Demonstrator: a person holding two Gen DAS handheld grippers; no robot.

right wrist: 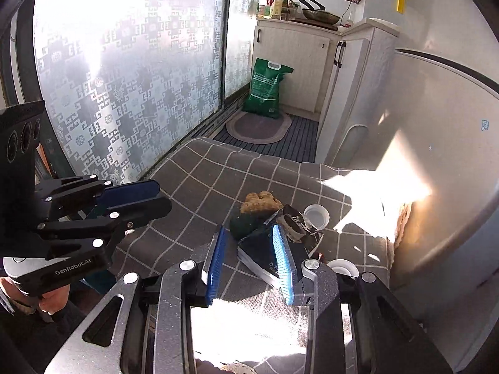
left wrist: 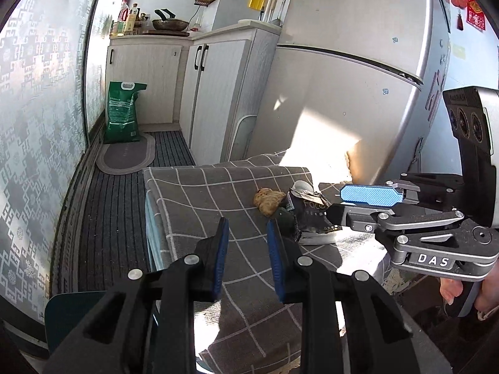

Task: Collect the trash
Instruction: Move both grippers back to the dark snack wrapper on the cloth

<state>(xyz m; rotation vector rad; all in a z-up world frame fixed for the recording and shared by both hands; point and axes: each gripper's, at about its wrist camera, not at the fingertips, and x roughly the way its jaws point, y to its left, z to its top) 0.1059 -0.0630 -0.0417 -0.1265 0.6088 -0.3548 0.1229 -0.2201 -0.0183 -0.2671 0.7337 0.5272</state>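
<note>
A pile of trash lies on a table with a grey checked cloth [left wrist: 199, 193]: a crumpled brown paper lump [left wrist: 268, 201] [right wrist: 260, 202], a dark green piece [right wrist: 244, 222], a black wrapper [left wrist: 307, 210] [right wrist: 265, 249] and two small white cups [right wrist: 316, 216] [right wrist: 341, 266]. My right gripper [right wrist: 249, 246] [left wrist: 338, 201] is open, its fingers around the near end of the black wrapper without closing on it. My left gripper [left wrist: 246, 230] [right wrist: 159, 193] is open and empty, a little left of the pile above the cloth.
A silver fridge [left wrist: 358, 71] stands right behind the table. White cabinets [left wrist: 218, 93] with a pan and bottles on top are at the back. A green sack [left wrist: 123, 112] and an oval mat [left wrist: 128, 155] lie on the striped floor. A patterned glass door [right wrist: 124, 78] runs along the left.
</note>
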